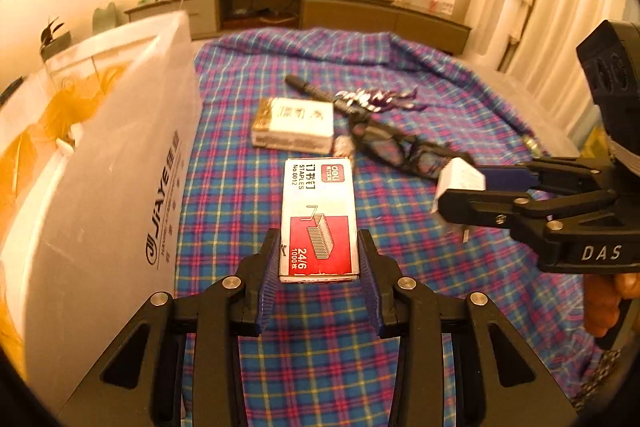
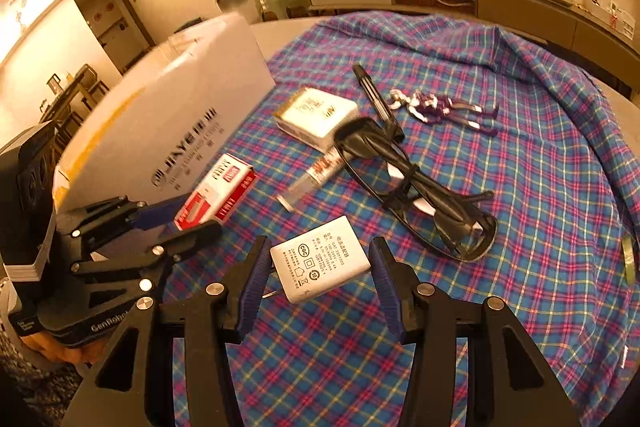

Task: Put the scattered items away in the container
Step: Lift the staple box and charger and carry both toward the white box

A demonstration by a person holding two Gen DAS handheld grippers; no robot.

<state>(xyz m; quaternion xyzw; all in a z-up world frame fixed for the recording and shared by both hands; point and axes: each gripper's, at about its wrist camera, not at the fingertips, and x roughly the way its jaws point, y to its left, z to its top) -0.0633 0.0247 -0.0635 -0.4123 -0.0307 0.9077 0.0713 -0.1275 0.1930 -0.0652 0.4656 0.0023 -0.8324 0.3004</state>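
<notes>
At the lower centre of the left wrist view, the red-and-white cardboard box of staples (image 1: 318,219) sits clamped between the blue-padded fingers of the left gripper (image 1: 319,261), both pads pressed flat against its long sides, the box lifted clear of the blue-and-pink plaid cloth (image 1: 248,187). In the right wrist view the same box appears at centre left, gripped in the black claw. At the lower centre of that view, the flat white plastic power adapter (image 2: 320,259) with grey printed markings lies tilted between the fingers of the right gripper (image 2: 318,267); the pads meet its two side edges, and metal prongs stick out at its lower left. In the left wrist view the adapter shows at the right, pinched in that claw.

Along the left side of both views stands the large frosted-white plastic container (image 1: 120,163), with dark lettering on its wall, just beside the held staple box. Farther up the cloth lie a white-and-gold small carton (image 1: 294,123), a black pen (image 2: 376,99), black-framed folded glasses (image 2: 420,187), a clear small tube (image 2: 312,179), and a shiny purple-and-silver hair claw (image 2: 440,109). A grey low cabinet (image 1: 344,11) runs across the top.
</notes>
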